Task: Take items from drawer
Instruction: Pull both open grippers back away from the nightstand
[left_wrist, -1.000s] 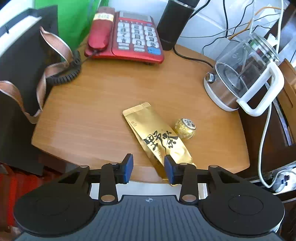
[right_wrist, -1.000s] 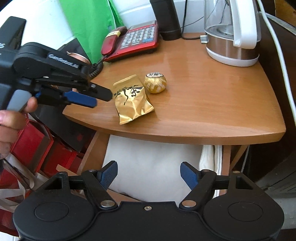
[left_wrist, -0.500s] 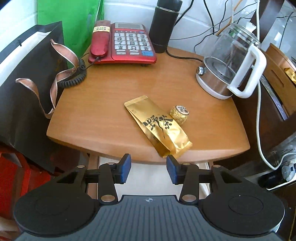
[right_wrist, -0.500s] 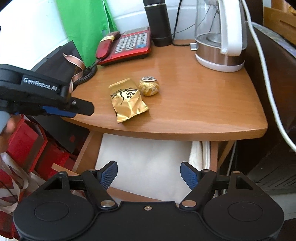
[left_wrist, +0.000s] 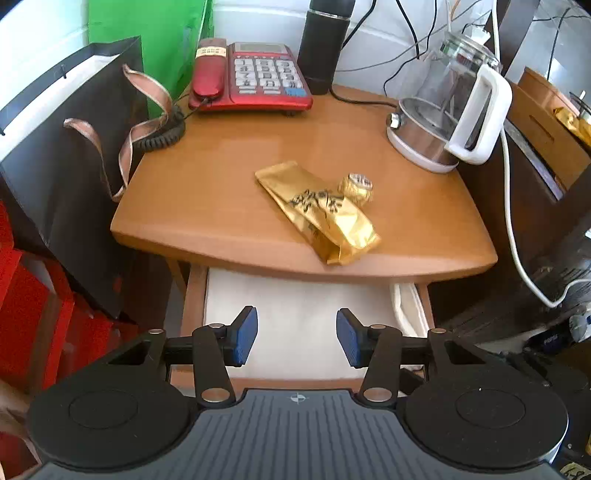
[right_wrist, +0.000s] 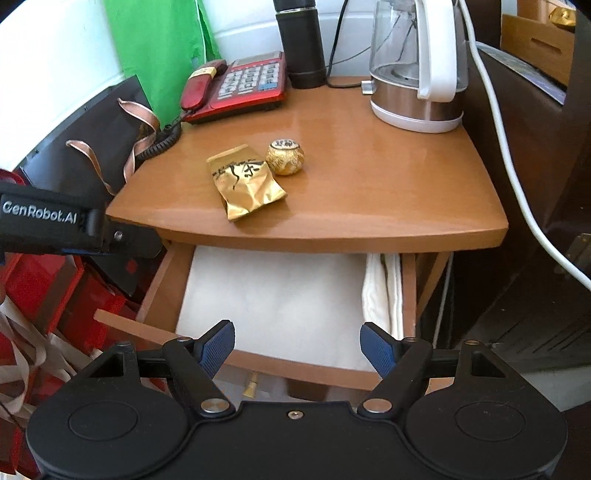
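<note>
Gold items on top, drawer looks bare

Gold pouch (left_wrist: 321, 214) and foil ball (left_wrist: 357, 187) lie touching on the table (left_wrist: 207, 192), near its front edge. Below, the drawer (right_wrist: 159, 284) stands pulled out, and only a white cloth liner (right_wrist: 280, 295) shows inside, bunched up along the right wall. No further item can be seen in it, though the part under the tabletop is hidden.

Left gripper (left_wrist: 296, 341) hovers over the drawer with its jaws apart and nothing between them; they have just been opening. Right gripper (right_wrist: 297, 349) also hangs over the drawer front, jaws wide and empty.

My judgement is that the task is near done or done. To finish well, check the hidden back of the drawer and the cloth fold before closing anything. If something remains, come in low under the tabletop edge, keep the jaws wide, and avoid pinching the liner along with it.

Kettle (right_wrist: 417, 74) looks empty. Black bag (left_wrist: 74, 147) beside the table: contents not visible
</note>
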